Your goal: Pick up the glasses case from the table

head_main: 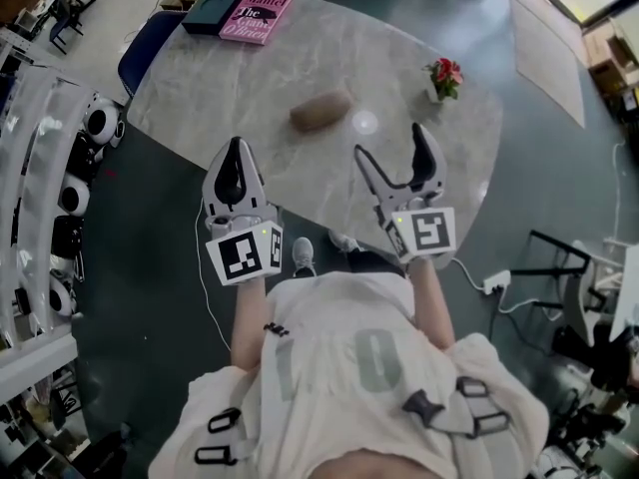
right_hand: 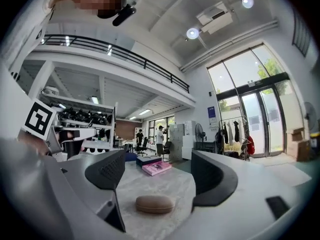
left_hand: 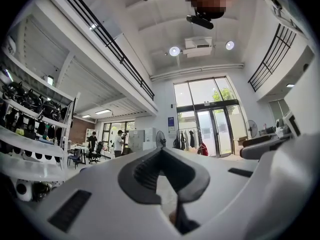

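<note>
A large grey marble-patterned table (head_main: 399, 48) with a rounded edge is seen from above in the head view. The white plastic left gripper (head_main: 236, 148) is held over the near table edge, jaws brought together with nothing between them. Its own view is tilted up at a tall hall with glass doors (left_hand: 207, 129), and the dark ribbed pads (left_hand: 150, 176) are shown meeting there. The white right gripper (head_main: 392, 143) is held beside it, jaws wide apart and empty. At the far table end a dark teal flat box (head_main: 215, 6) and a pink hardcover book (head_main: 257, 15) lie side by side; both are also caught in the right gripper view. The brown oval matte glasses case (head_main: 320, 111) lies flat near the table middle, ahead of both grippers and apart from them. In the right gripper view it is framed low between the open jaws, untouched. A small pot of red flowers (head_main: 444, 76), right of the case, is seen in the head view only.
</note>
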Available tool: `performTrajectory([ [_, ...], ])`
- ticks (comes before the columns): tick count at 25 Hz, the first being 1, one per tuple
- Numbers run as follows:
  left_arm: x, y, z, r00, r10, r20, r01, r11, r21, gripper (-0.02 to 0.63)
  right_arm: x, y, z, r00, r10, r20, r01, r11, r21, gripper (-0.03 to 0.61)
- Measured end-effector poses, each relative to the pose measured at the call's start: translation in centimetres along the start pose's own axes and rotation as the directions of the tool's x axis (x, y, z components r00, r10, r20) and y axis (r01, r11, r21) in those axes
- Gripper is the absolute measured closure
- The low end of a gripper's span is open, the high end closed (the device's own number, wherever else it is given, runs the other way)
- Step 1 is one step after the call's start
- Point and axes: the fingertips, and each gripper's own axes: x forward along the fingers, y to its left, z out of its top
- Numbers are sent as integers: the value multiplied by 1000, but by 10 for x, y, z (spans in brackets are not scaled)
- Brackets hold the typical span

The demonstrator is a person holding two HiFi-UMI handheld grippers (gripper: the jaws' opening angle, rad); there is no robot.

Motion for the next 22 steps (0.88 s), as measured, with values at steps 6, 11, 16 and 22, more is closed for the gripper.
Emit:
performTrajectory([
  [6,7,10,-6,1000,14,-18,-14,1000,-6,611,34,18,19,978,182,-106,-195,972,-128,176],
  [11,13,15,-11,1000,6,-22,-7,1000,-15,611,59,35,17,902,348,-256,-418,851,-317,176],
  [16,13,20,-20,999,14,-35,-15,1000,-25,611,76,47,4,801,409,-436,-589,666,-457,175],
  [22,14,31,-29,998,43,-49,-45,998,-41,611,97,42,-43,703,387,-596,-705,487,-515,175],
])
